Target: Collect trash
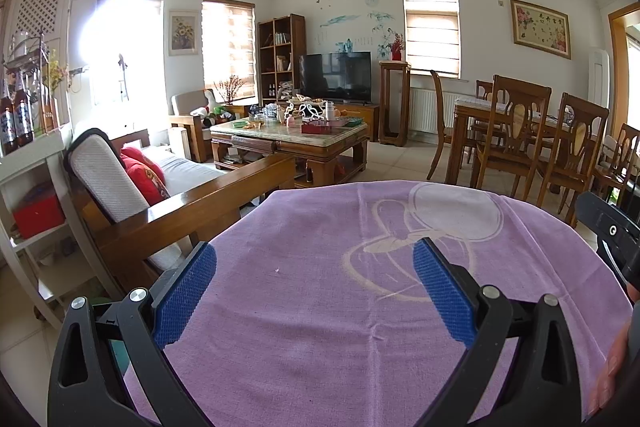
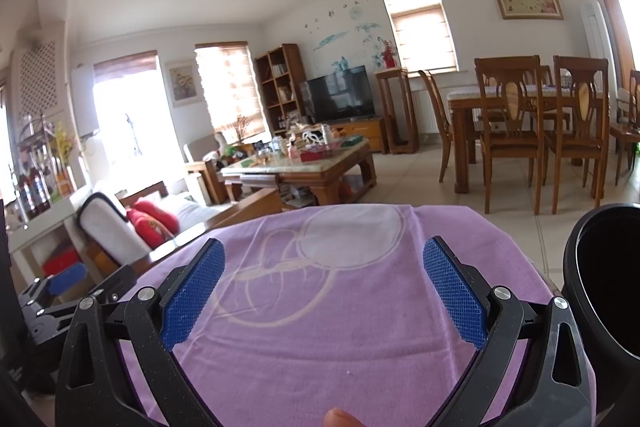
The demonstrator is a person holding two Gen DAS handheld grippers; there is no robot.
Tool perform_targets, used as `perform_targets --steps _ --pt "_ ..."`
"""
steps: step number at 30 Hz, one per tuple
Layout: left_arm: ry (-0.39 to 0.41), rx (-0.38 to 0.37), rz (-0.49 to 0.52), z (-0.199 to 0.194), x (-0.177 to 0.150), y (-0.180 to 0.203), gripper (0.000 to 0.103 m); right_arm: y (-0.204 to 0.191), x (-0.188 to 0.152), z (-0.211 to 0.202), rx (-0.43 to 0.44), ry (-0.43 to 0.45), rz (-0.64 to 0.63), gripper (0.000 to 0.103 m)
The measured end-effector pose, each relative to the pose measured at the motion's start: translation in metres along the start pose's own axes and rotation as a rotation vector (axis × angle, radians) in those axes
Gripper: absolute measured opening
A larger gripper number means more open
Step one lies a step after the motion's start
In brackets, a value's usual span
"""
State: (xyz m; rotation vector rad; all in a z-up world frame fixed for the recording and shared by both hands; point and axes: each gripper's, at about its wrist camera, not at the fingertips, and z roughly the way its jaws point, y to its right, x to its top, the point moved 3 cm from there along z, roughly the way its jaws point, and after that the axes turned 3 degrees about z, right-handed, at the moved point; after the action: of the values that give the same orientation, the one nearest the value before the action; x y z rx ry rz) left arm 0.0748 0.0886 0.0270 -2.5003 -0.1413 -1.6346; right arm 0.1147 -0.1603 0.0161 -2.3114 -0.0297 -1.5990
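A purple cloth with a pale cartoon print [image 1: 340,287] covers a table right under both grippers; it also shows in the right wrist view [image 2: 340,307]. My left gripper [image 1: 316,259] is open and empty above the cloth. My right gripper [image 2: 324,259] is open and empty above the same cloth. A black bin [image 2: 608,279] with a dark opening stands at the right edge of the right wrist view, just right of my right gripper. I see no loose trash on the cloth. The other gripper shows at the right edge of the left wrist view [image 1: 612,227] and at the lower left of the right wrist view [image 2: 76,299].
A wooden sofa [image 1: 168,203] with white cushions and red pillows stands to the left. A cluttered coffee table [image 1: 288,135] is beyond, a TV [image 1: 336,77] behind it. A dining table with wooden chairs [image 1: 520,131] is at the right. A white shelf with bottles [image 1: 24,155] is at far left.
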Motion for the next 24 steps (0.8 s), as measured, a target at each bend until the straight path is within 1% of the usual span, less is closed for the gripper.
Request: perform_targets --steps 24 --pt "0.006 0.003 -0.001 0.0001 -0.0006 0.0002 0.098 0.0001 -0.0017 -0.0009 -0.002 -0.003 0.004 0.098"
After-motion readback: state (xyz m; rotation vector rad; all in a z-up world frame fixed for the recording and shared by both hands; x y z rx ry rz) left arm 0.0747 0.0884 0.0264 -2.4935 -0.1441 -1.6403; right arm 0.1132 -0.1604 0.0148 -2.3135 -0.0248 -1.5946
